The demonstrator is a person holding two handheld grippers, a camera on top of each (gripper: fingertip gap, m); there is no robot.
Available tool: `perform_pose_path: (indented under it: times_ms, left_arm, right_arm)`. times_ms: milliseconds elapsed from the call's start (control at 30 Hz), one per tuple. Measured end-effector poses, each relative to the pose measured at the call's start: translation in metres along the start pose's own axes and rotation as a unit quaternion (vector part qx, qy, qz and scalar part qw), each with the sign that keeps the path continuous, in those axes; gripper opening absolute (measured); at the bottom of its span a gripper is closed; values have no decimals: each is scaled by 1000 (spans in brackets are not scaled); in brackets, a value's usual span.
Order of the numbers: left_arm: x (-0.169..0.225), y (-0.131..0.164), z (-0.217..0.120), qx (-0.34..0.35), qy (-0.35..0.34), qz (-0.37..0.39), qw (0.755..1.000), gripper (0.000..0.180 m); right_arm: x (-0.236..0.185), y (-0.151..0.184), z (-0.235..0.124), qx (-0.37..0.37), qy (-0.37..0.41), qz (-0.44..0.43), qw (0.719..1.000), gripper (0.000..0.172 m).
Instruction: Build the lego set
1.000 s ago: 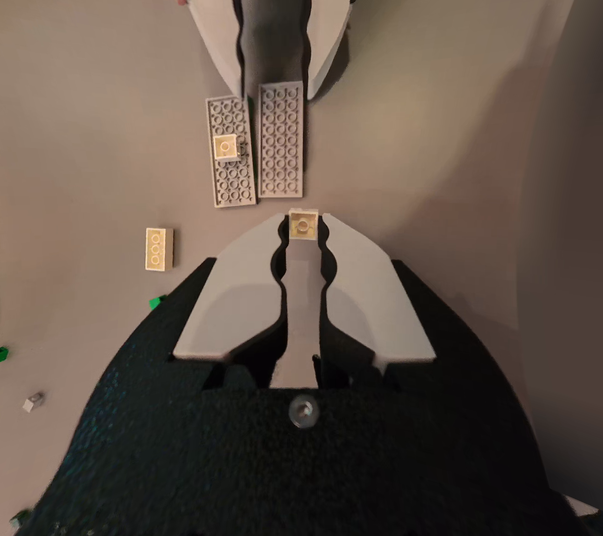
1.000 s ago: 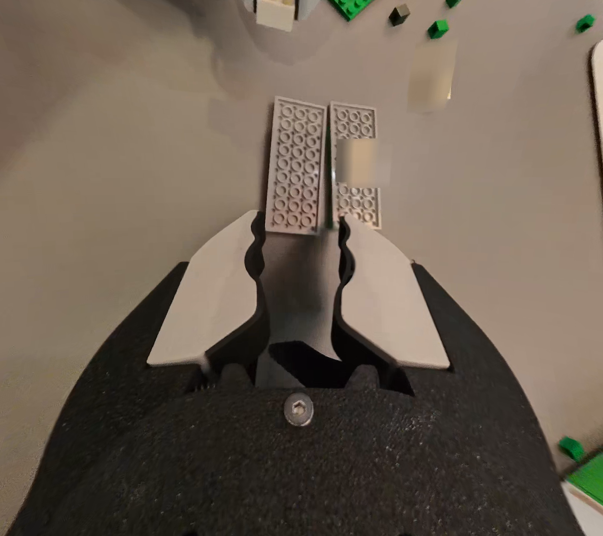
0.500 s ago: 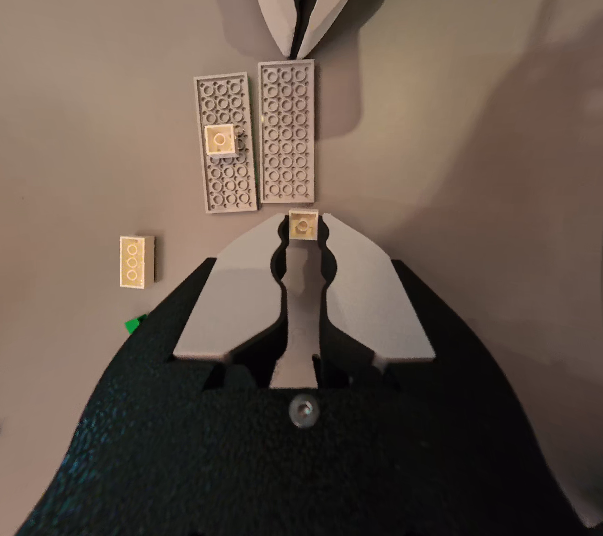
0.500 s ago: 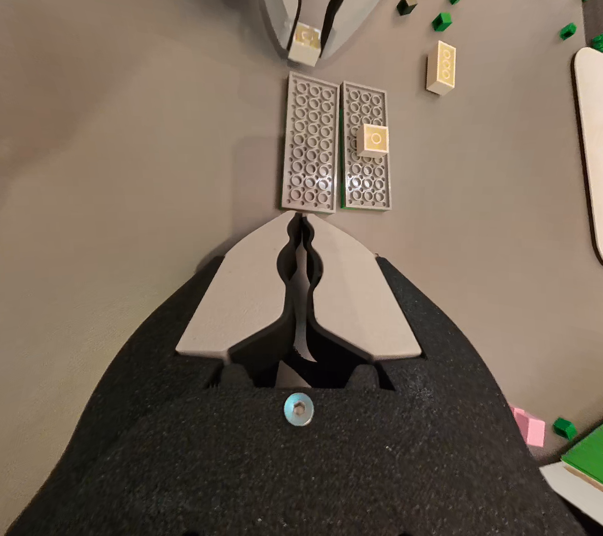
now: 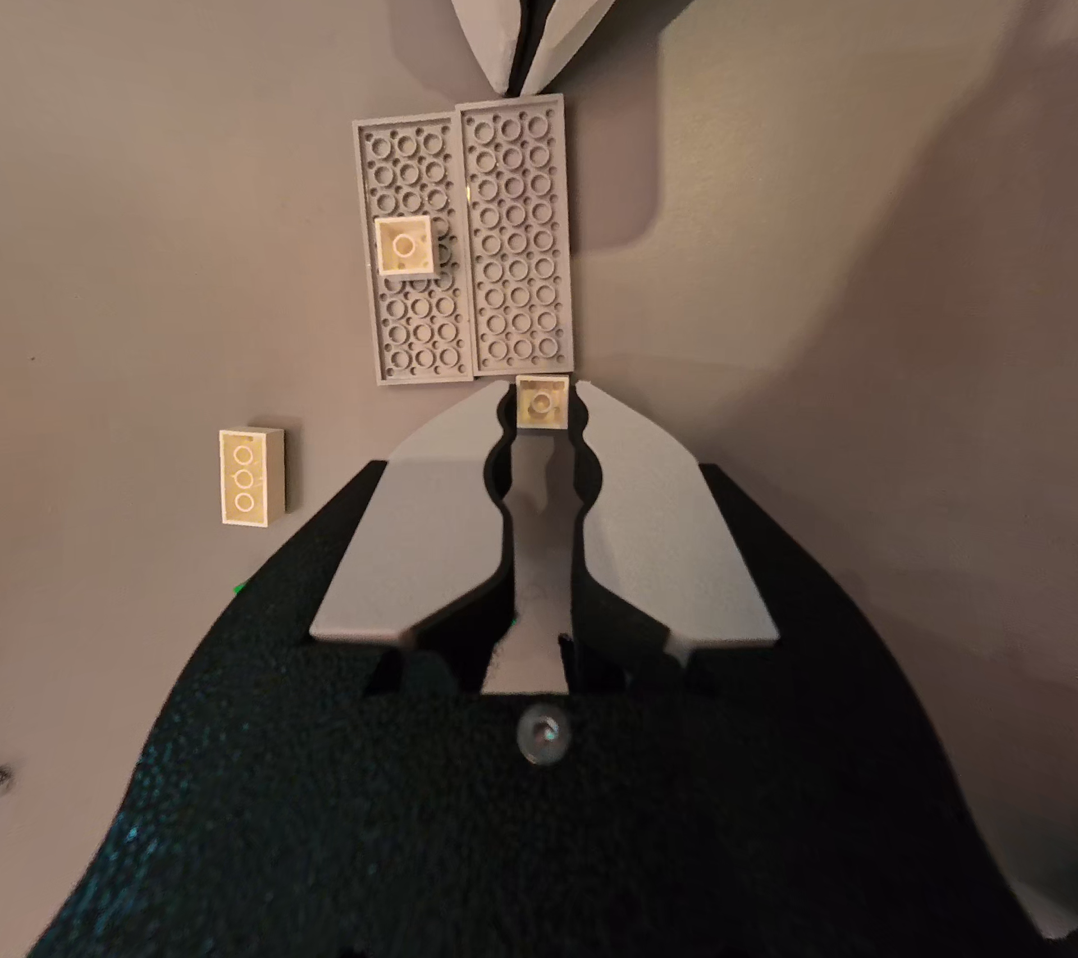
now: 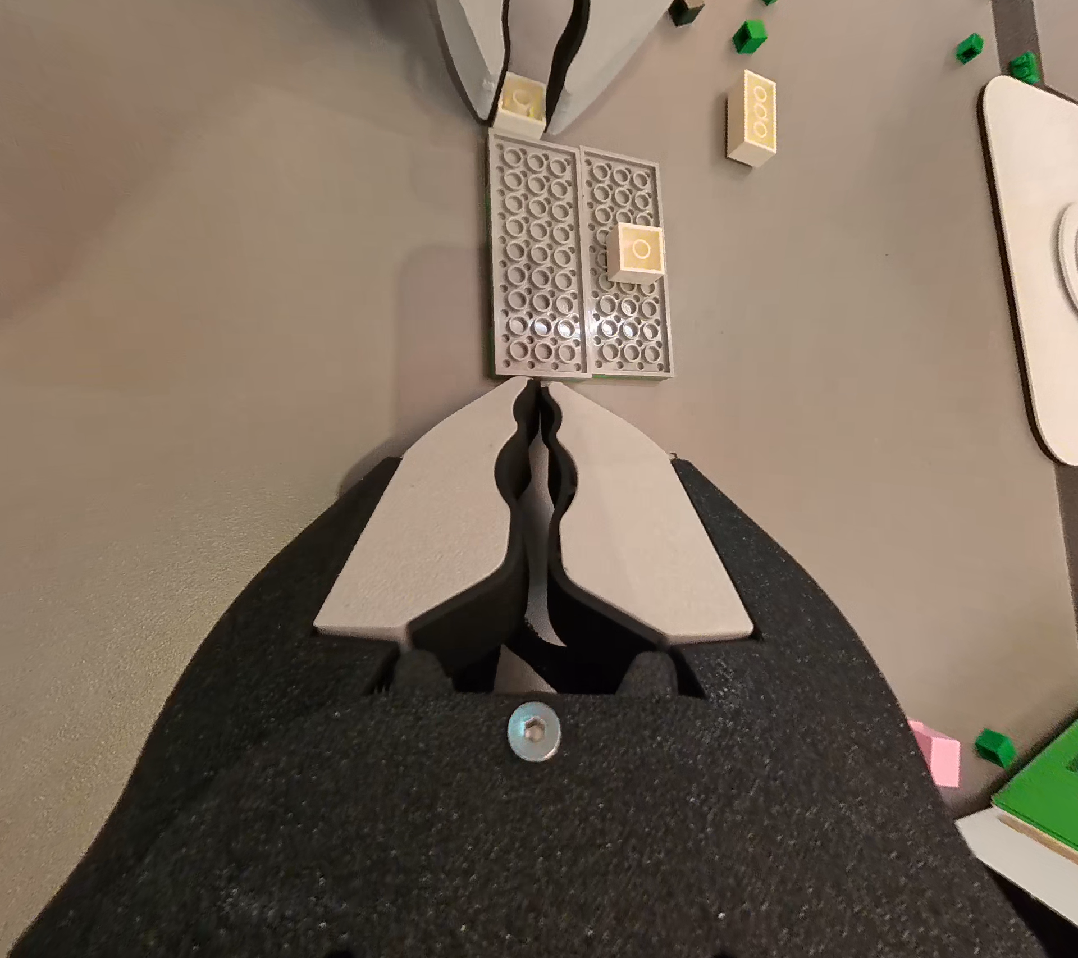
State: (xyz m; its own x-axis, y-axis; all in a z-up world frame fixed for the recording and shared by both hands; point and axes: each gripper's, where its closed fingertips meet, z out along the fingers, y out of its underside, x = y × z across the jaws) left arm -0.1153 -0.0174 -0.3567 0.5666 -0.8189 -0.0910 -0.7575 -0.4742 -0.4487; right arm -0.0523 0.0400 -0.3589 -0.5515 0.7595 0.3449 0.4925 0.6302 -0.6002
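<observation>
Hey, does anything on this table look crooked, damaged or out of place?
Mostly tidy. The two grey plates lie underside up and slightly staggered, not flush at the ends. One cream brick overhangs the outer edge of its plate.

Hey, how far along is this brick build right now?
Done: one small cream brick sits on the left of two grey plates lying side by side, undersides up. In hand: the left gripper clamps a second small cream brick at the plates' near edge; the right gripper is shut and empty. Left: a longer cream brick lies loose on the table.
</observation>
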Motion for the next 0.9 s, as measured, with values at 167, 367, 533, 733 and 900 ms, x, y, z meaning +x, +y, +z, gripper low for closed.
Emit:
perform_pose_path:
  times_ms: [167, 367, 533, 733, 900]
  left_arm:
    - [-1, 0, 0, -1, -1, -2, 1000, 16]
    - [-5, 0, -7, 0, -18, 0, 1000, 16]
    - [-7, -42, -18, 65, -18, 1, 998, 16]
    - [-8, -48, 2, 21, -4, 4, 1000, 16]
    - [-7, -48, 8, 4, 4, 7, 1000, 16]
  right_arm:
    - [1, 0, 1, -2, 6, 0, 1000, 0]
    - [2, -2, 0, 8, 16, -2, 1000, 0]
    - [3, -4, -2, 31, 18, 5, 999, 0]
    - [4, -5, -3, 44, 22, 9, 999, 0]
    - [4, -5, -4, 46, 21, 14, 999, 0]
